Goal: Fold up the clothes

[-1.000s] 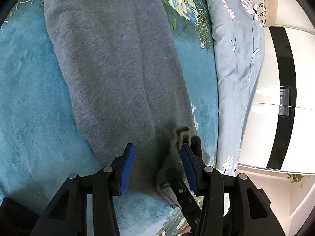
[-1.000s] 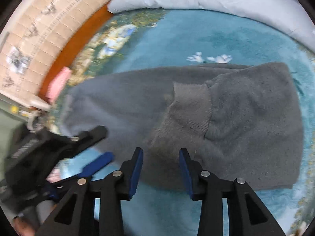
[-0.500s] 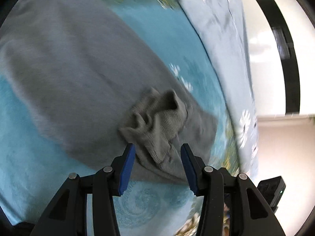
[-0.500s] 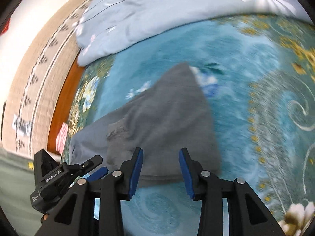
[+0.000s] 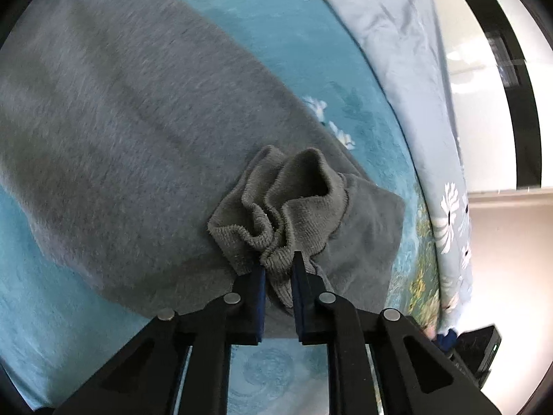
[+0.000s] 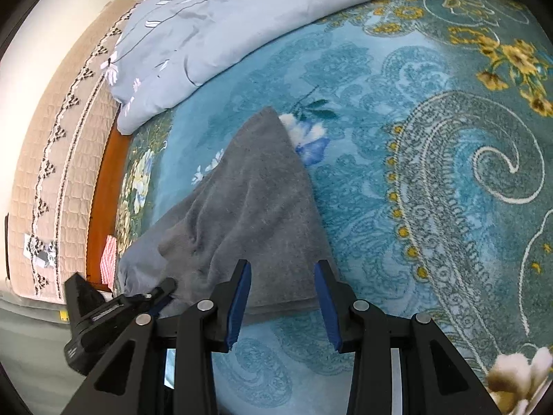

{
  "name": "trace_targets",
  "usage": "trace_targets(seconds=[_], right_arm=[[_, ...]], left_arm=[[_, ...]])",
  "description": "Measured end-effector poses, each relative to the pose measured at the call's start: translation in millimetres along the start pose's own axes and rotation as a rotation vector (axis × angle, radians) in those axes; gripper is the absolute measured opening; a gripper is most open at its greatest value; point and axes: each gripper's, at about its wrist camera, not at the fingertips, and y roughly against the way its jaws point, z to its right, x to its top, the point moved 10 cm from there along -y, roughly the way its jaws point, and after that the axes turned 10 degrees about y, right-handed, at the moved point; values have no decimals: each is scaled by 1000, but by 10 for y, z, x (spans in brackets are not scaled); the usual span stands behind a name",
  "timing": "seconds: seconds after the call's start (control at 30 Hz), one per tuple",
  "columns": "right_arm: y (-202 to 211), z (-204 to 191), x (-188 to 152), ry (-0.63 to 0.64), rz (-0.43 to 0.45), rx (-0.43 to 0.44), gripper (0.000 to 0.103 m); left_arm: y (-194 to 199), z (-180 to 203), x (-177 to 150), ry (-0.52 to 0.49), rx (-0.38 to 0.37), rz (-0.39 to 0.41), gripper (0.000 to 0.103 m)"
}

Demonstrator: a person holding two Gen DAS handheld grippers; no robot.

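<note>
Since half a second earlier, the left hand-held gripper (image 5: 278, 269) had closed onto the ribbed cuff (image 5: 287, 207) of the grey sweater (image 5: 138, 121), which lay on the teal bedspread (image 6: 397, 173). Beside the sweater's hem, the right hand-held gripper (image 6: 281, 278) stayed wide open, empty.

A grey fleecy sweater (image 5: 145, 110) lies spread flat on the teal patterned bedspread (image 6: 432, 190). Its ribbed cuff (image 5: 287, 207) is bunched and crumpled on top of the body, pinched at its near edge. One corner (image 6: 269, 117) points toward the pale blue quilt.
</note>
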Motion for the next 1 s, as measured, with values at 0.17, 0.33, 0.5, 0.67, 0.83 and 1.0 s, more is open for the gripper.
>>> trace_targets(seconds=[0.17,0.33,0.5,0.67,0.83,1.0], right_arm=[[-68,40,-60,-6,-18,-7,41],[-144,72,-119,-19,-46,-11,41],[-147,107,-115,-23,-49,-21,41],[-168,117,-128,-28,-54,-22,41],[-186,96,-149,-21,-61,-24,41],[-189,96,-141,-20,-60,-27,41]], left_arm=[[320,284,-24,-79,-138,86,10],[95,-140,36,91,-4,50,10],[-156,-176,-8,208,-4,-36,10],[-84,-51,-29,214,-81,-23,10],[-143,-8,-81,221,-75,-38,10],[17,172,44,94,-73,72,9]])
